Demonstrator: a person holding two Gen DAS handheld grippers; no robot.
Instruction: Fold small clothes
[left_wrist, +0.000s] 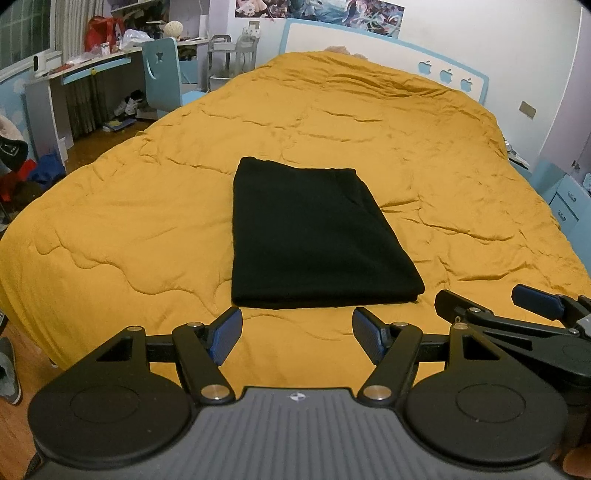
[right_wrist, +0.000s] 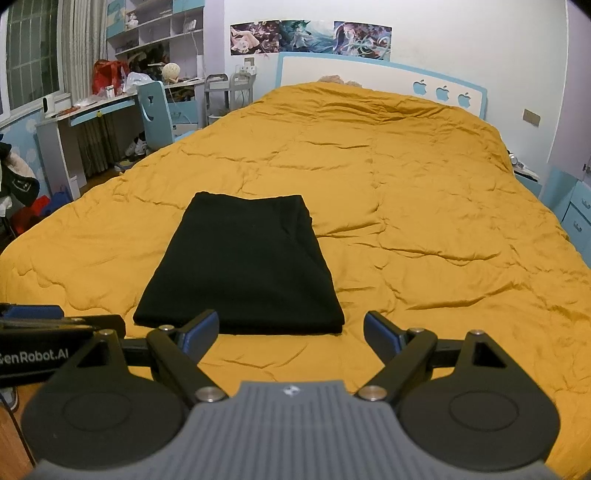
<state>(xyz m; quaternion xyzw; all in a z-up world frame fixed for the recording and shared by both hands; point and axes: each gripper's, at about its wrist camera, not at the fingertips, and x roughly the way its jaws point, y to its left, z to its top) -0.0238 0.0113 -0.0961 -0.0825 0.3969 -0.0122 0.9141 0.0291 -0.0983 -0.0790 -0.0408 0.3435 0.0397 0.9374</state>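
Both grippers hover over the near edge of the bed, jaws spread wide with nothing between them. From the left wrist view, the left gripper sits just short of the black garment, its blue pads clear of the cloth, and the right gripper shows at the right edge, also spread and empty. From the right wrist view, the right gripper frames the garment's near right corner without touching it, while the left gripper's body shows at the left edge with the white lettering "GenRobot.AI" on its side. That garment lies folded into a neat rectangle, flat on the yellow quilt, near the foot of the bed. Behind it, 3 apple shapes are cut into the blue headboard.
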